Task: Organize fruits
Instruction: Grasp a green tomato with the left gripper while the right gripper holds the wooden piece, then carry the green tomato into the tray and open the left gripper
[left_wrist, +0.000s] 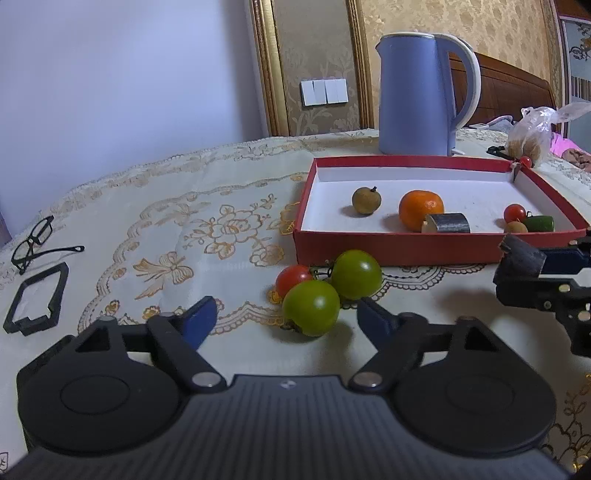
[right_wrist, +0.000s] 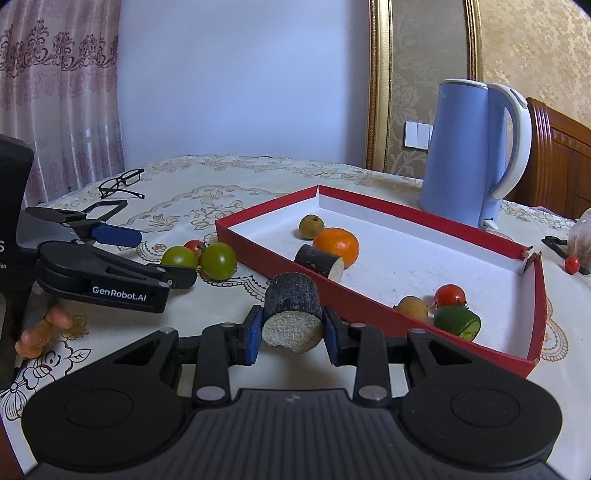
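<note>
My left gripper (left_wrist: 286, 314) is open around the nearest of two green tomatoes (left_wrist: 311, 307); a second green one (left_wrist: 356, 274) and a red tomato (left_wrist: 293, 279) lie just behind it, in front of the red tray (left_wrist: 406, 248). My right gripper (right_wrist: 292, 330) is shut on a dark sugarcane piece (right_wrist: 292, 314), held just outside the tray's near wall (right_wrist: 369, 306). In the tray lie a longan (left_wrist: 363, 200), an orange (left_wrist: 421, 209), a second sugarcane piece (left_wrist: 447, 223), a cherry tomato (left_wrist: 514, 213), a small brown fruit (right_wrist: 412, 308) and a cucumber chunk (right_wrist: 458, 322).
A blue kettle (left_wrist: 417, 92) stands behind the tray. Black glasses (left_wrist: 33, 242) and a black square frame (left_wrist: 37, 299) lie at the left of the embroidered tablecloth (left_wrist: 203, 229). A plastic bag (left_wrist: 532, 136) and a red cherry tomato (left_wrist: 525, 161) sit at the tray's far right corner.
</note>
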